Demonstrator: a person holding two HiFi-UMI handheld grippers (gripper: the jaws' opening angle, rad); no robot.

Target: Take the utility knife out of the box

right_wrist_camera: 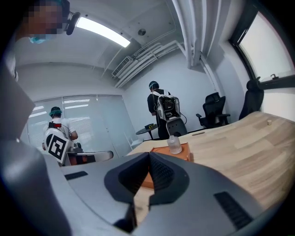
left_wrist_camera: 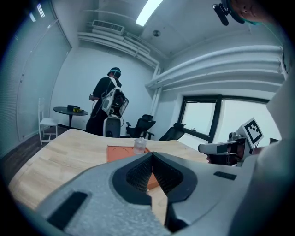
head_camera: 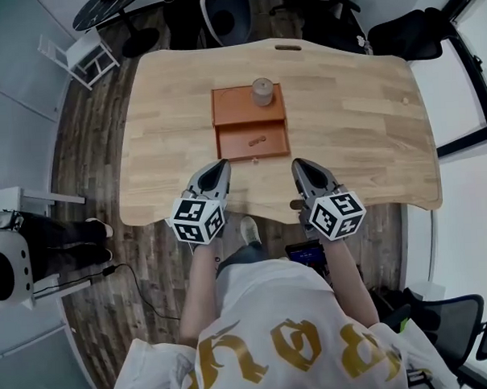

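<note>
One wooden table [head_camera: 361,120], one open box [head_camera: 232,108], and two closed grippers just short of the utility knife [head_camera: 257,139].

The table is pale and plank-grained with rounded, wavy edges, and the orange-brown rectangular box sits near its middle. The box's far half is a flat panel, and its near half is a shallow open tray. The left gripper [head_camera: 221,168] and right gripper [head_camera: 299,167] are grey with dark ribbed pads. Each has its jaws together at the tips with nothing between them, and they sit by the tray's near corners. A small round jar [head_camera: 262,91] stands on the flat panel. The knife lies in the tray, ahead of and between the grippers and touched by neither. It is a slim brownish piece, too small to show detail.
</note>
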